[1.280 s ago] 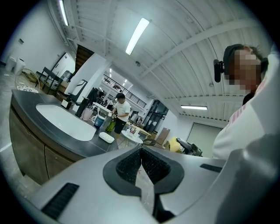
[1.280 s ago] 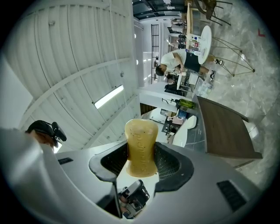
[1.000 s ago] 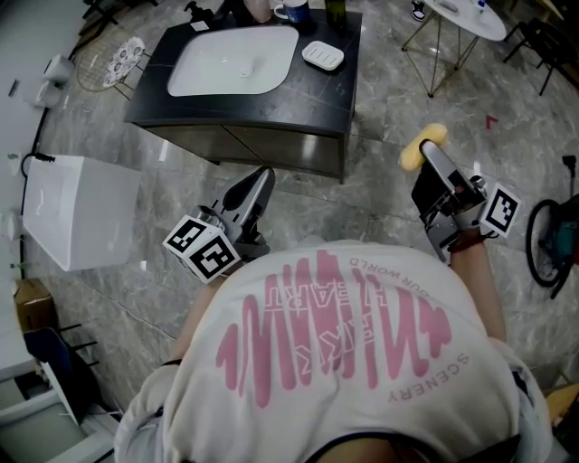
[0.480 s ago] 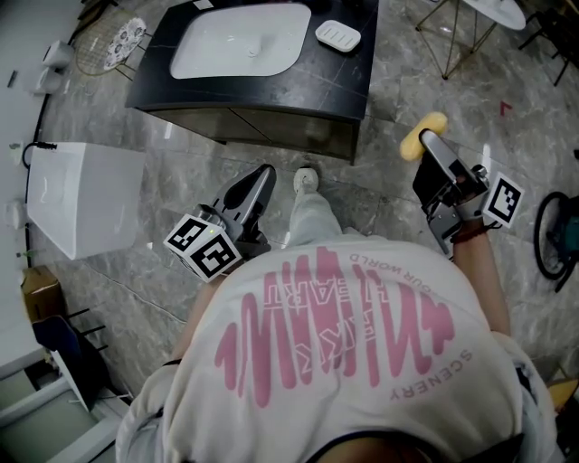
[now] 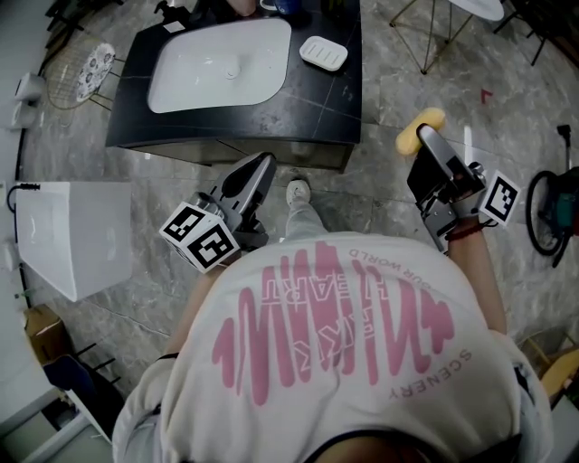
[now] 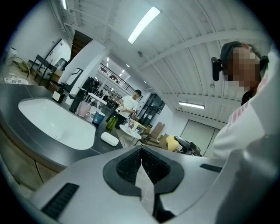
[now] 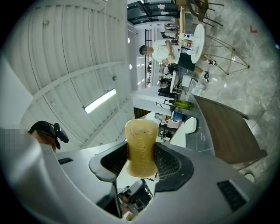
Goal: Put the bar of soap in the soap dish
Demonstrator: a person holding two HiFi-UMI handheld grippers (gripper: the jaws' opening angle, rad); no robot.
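A yellow bar of soap (image 5: pixel 420 130) (image 7: pixel 141 148) sticks out from my right gripper (image 5: pixel 423 143) (image 7: pixel 141 161), whose jaws are shut on it. I hold it over the marble floor, right of the dark vanity counter (image 5: pixel 317 99). A white soap dish (image 5: pixel 323 53) (image 6: pixel 109 139) lies on that counter, right of the white basin (image 5: pixel 220 64) (image 6: pixel 57 123). My left gripper (image 5: pixel 259 169) (image 6: pixel 141 162) is shut with nothing in it, near the counter's front edge. The dish also shows small in the right gripper view as a white soap dish (image 7: pixel 190 125).
Cups and a green bottle (image 6: pixel 112 122) stand at the counter's back. A white bin (image 5: pixel 71 235) sits on the floor at left. A round white table (image 5: pixel 477 8) with wire legs stands at the back right. A person's shoe (image 5: pixel 298 193) steps under the counter's edge.
The person has stepped forward: the counter and dish have come closer in the head view. A shoe came into sight below the counter. Both grippers keep their hold and pose.
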